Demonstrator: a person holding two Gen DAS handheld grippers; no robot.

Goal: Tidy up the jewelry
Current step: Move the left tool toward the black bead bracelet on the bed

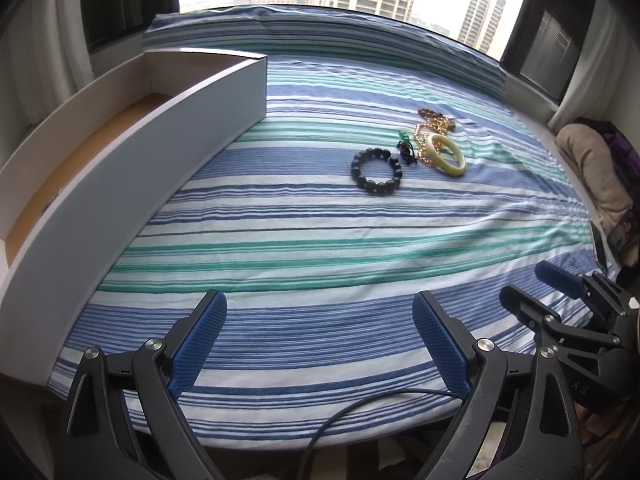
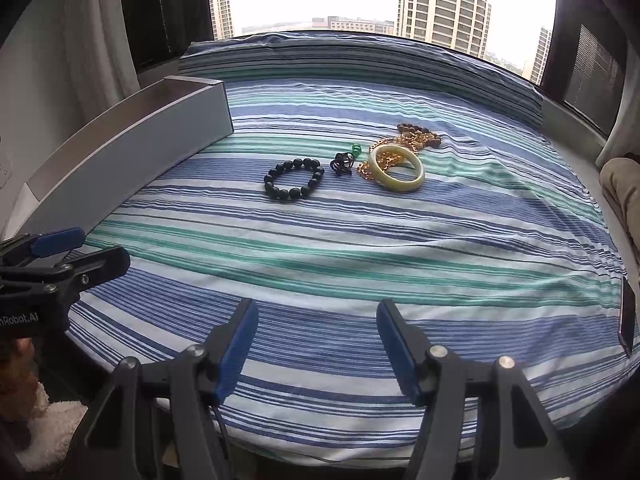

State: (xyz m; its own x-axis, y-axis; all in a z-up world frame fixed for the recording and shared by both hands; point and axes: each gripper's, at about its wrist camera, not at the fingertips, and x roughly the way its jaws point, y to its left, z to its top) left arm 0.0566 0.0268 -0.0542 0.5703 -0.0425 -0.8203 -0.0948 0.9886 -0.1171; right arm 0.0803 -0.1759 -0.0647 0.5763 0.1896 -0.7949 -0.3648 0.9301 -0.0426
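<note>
On the striped bedspread [image 1: 304, 216] lies a cluster of jewelry: a black bead bracelet [image 1: 376, 189] [image 2: 294, 192], a green pendant on a dark cord [image 1: 405, 148] [image 2: 343, 165], a pale jade bangle [image 1: 456, 163] [image 2: 400, 183] resting on a gold chain [image 1: 430, 126] [image 2: 386, 146], and a brown bead strand [image 1: 434, 113] [image 2: 416, 128] behind. A long white open box [image 1: 200, 120] [image 2: 140, 140] stands at the left. My left gripper [image 1: 320, 298] [image 2: 104, 244] is open and empty near the front edge. Beside it, my right gripper [image 2: 318, 306] [image 1: 522, 282] is open and empty too. Both are well short of the jewelry.
A wide window with high-rise buildings and curtains runs behind the bed. A beige cloth bundle [image 1: 588, 168] lies at the right. A dark phone [image 2: 626, 316] sits at the right edge. A black cable [image 1: 340, 420] hangs below the left gripper.
</note>
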